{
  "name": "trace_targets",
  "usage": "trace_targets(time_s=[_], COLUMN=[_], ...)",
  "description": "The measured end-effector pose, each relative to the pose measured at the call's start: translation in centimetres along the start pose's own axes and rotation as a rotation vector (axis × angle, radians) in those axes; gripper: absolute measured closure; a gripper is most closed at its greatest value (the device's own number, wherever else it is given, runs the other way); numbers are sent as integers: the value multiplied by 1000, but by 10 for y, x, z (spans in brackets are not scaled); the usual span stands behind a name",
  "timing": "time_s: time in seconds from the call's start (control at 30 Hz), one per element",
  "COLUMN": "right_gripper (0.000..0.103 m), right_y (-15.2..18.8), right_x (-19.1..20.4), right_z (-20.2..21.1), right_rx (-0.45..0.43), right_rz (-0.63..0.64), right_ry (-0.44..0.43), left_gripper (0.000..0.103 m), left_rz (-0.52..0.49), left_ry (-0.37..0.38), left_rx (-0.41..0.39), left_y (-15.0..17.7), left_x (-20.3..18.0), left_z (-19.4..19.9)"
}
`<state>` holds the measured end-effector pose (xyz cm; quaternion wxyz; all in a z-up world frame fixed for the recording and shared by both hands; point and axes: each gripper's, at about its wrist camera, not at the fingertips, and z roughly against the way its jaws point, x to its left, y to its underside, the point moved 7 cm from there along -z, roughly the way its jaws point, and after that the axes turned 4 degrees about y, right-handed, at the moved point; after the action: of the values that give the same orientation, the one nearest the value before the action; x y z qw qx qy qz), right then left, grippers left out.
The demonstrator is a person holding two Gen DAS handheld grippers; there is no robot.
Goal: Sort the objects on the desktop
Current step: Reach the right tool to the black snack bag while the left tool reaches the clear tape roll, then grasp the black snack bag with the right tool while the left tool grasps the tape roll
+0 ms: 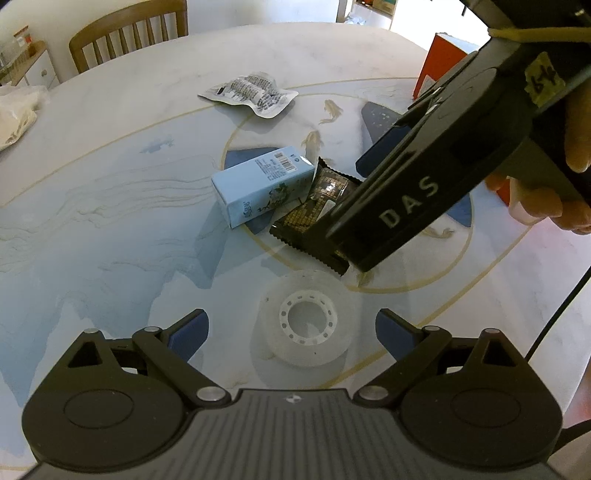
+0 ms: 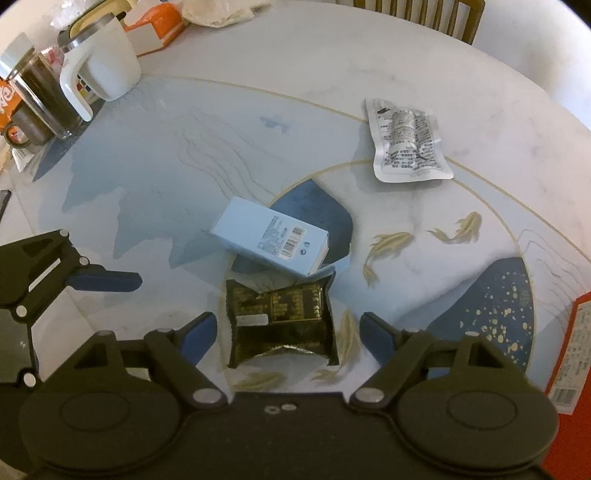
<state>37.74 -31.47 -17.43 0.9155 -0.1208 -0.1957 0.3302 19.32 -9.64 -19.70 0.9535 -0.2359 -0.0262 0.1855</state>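
A clear tape roll (image 1: 304, 319) lies flat on the table between the wide-apart blue pads of my open left gripper (image 1: 291, 334). My right gripper (image 2: 286, 336) is open too, its pads either side of a black snack packet (image 2: 282, 321); from the left wrist view that gripper's body (image 1: 424, 177) covers part of the same packet (image 1: 325, 199). A light blue carton (image 2: 271, 242) lies on its side, its end resting on the packet's far edge. A white printed sachet (image 2: 408, 142) lies farther back.
The round table (image 2: 184, 155) has a painted blue and gold pattern. A white mug (image 2: 101, 61), a glass jar (image 2: 42, 99) and an orange box (image 2: 157, 24) stand at the far left. A red box (image 2: 572, 354) is at the right edge. A wooden chair (image 1: 129, 31) stands behind.
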Motion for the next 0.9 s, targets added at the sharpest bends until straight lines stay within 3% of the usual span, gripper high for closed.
trace_targets(time_s=[0.43, 0.9], right_gripper=[22, 26], right_y=[0, 1], right_x=[0, 6], right_z=[-9, -10], right_rx=[17, 29], right_rz=[35, 89], right_ry=[43, 101], left_gripper=[18, 33], left_rz=[-43, -78], left_ry=[-64, -50], left_rx=[-8, -12], left_y=[4, -1], left_x=[-5, -12], left_z=[-7, -7])
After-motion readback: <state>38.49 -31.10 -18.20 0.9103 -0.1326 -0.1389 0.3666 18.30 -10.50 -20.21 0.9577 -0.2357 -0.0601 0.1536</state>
